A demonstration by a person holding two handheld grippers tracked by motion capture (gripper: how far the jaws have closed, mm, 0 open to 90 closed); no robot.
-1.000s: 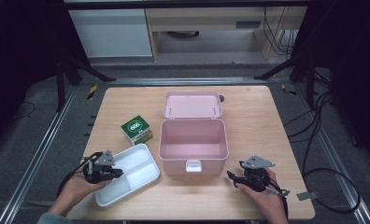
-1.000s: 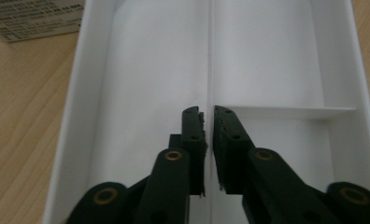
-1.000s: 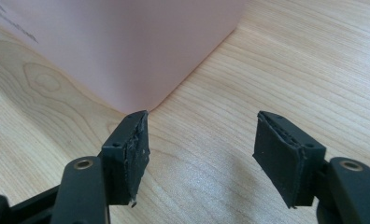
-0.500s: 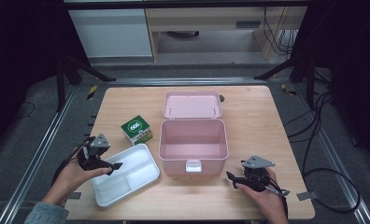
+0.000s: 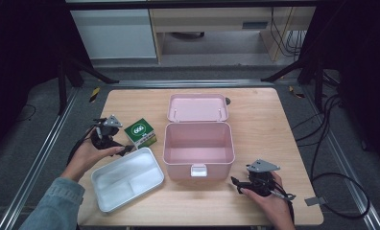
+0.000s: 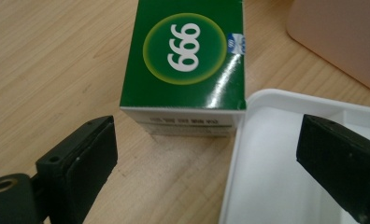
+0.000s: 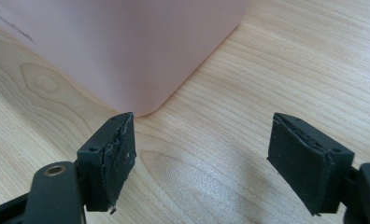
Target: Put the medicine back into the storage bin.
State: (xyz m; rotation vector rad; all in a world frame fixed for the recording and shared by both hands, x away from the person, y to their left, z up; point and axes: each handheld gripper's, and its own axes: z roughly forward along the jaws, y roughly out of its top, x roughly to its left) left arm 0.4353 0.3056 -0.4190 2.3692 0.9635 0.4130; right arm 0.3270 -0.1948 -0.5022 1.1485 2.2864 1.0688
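The likely next job is lifting the green box (image 6: 185,60), and the trouble lies in how it sits near the table's left edge. Its near corner touches or all but touches the rim of the white tray (image 6: 241,140). If the left gripper (image 6: 206,163) goes forward as it is, 1 jaw lands inside the tray, so closing may drag the tray or twist the box.

Near the front right corner, the right gripper (image 5: 243,183) rests by the pink case (image 5: 197,143), jaws well apart around bare wood; they have just been widening. Farther back on the left, the left gripper's jaws have just sprung fully wide, with nothing pinched between them.
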